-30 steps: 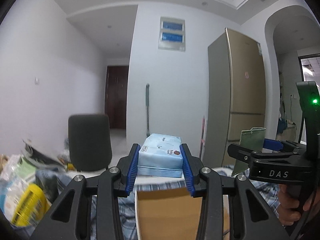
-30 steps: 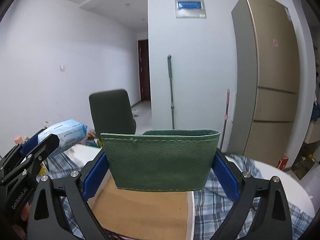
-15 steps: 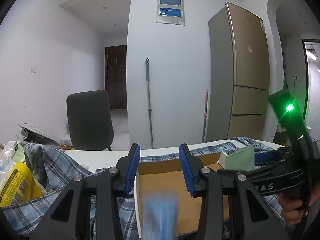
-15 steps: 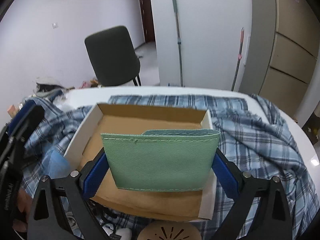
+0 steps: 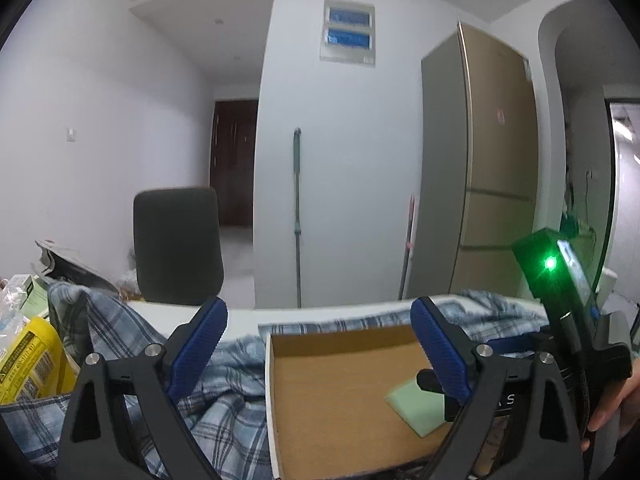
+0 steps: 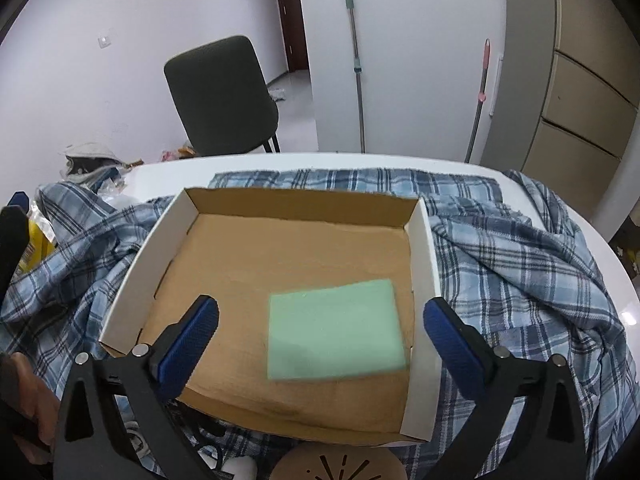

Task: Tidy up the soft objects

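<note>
Tabletop box (image 6: 422, 248) with green pouch (image 6: 334, 328)

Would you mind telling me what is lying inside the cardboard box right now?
Inside the cardboard box, a light green pouch lies flat near its right wall. The rest of the visible floor is bare brown cardboard; the near left corner is hidden behind a gripper finger.

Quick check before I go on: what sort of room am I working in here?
Most likely a home kitchen or dining area: a tall gold-beige refrigerator stands by the wall, a green-handled mop leans there, and a dark padded chair sits behind the white round table.
</note>
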{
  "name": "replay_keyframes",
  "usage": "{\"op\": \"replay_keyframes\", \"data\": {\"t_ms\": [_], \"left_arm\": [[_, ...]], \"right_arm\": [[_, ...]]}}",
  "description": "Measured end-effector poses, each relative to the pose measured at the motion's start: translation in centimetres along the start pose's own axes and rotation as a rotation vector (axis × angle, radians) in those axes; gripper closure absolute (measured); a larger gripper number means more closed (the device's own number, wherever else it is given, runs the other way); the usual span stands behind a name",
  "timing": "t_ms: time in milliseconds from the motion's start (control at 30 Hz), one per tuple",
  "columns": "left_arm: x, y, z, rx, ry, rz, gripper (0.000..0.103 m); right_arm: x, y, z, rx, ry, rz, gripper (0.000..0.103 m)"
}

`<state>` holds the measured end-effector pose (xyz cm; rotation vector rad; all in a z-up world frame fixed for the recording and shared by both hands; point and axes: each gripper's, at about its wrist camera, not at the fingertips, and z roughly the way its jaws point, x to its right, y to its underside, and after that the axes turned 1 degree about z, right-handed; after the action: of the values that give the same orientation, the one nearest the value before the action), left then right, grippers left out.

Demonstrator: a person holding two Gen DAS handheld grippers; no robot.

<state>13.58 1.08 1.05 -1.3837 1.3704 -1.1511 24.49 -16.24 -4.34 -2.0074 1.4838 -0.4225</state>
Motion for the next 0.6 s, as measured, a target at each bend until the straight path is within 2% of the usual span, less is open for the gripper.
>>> {"op": "replay_keyframes", "data": {"t_ms": [167, 367, 600], "left_arm": [[0.0, -0.7, -0.4, -0.013, -0.001, 0.001, 0.009], [0.3, -3.3, -2.8, -0.043, 0.003, 0.044, 0.009], [0.1, -3.2, -6.6, -0.110, 0.011, 0.045, 0.009]], "right_arm": [[0.1, -0.9, -2.2, 0.057, 0.006, 0.008, 0.001], [-0.3, -1.8, -7.1, 0.151, 0.026, -0.025, 0.001], [-0.6, 0.3, -11.8, 0.218, 0.056, -0.048, 0.001]]}}
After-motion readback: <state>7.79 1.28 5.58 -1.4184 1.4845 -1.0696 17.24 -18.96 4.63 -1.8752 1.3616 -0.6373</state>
